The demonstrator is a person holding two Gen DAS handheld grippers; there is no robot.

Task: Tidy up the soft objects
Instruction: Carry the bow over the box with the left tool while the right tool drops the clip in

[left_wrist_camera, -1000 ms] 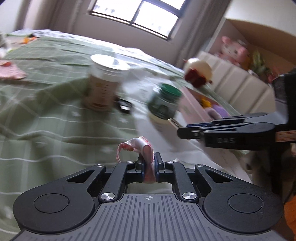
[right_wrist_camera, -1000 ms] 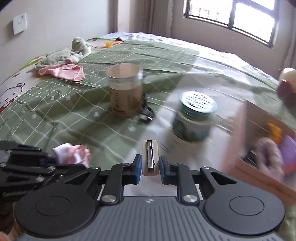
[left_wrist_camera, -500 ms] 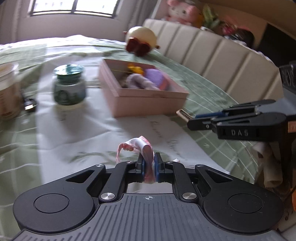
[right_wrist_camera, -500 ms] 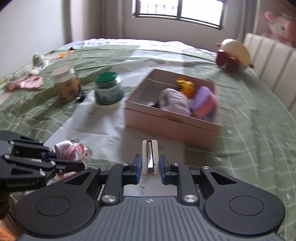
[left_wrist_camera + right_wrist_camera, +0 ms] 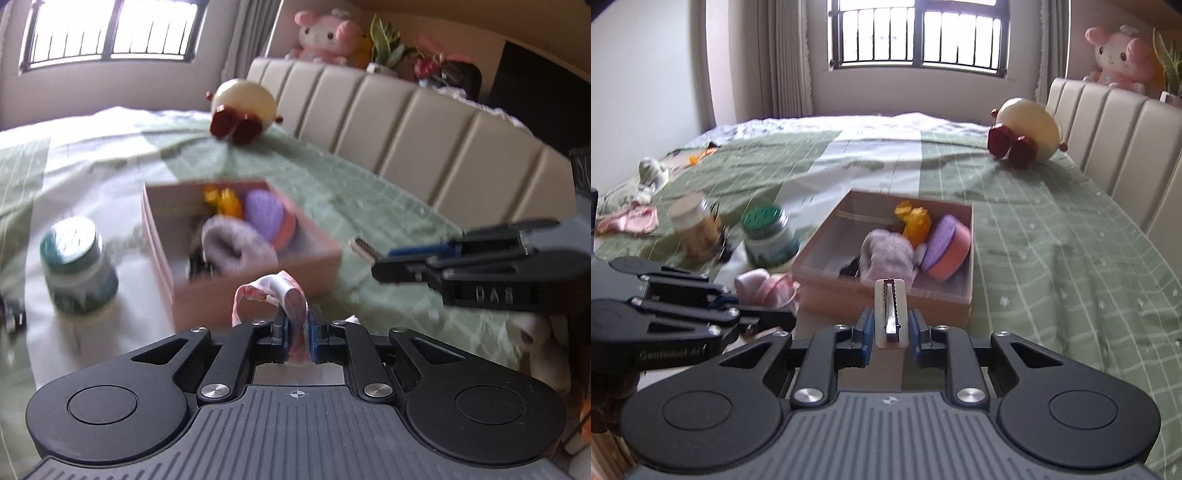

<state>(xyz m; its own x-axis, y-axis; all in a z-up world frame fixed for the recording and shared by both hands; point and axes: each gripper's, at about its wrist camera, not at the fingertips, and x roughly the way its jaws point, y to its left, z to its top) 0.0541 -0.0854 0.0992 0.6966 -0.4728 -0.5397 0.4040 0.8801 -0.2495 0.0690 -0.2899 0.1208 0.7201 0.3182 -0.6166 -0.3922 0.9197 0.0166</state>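
Inside pink box (image 5: 886,295) | lilac sock (image 5: 886,254) | purple sponge (image 5: 945,240) | yellow toy (image 5: 914,219)

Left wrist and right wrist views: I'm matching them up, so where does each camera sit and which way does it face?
Left wrist: on the left gripper, looking along its fingers past a pink scrunchie to the pink box; the right gripper shows at right.
Right wrist: on the right gripper, which holds a hair clip, facing box and window; the left gripper shows at left.
Shared: box, green-lidded jar, round plush.
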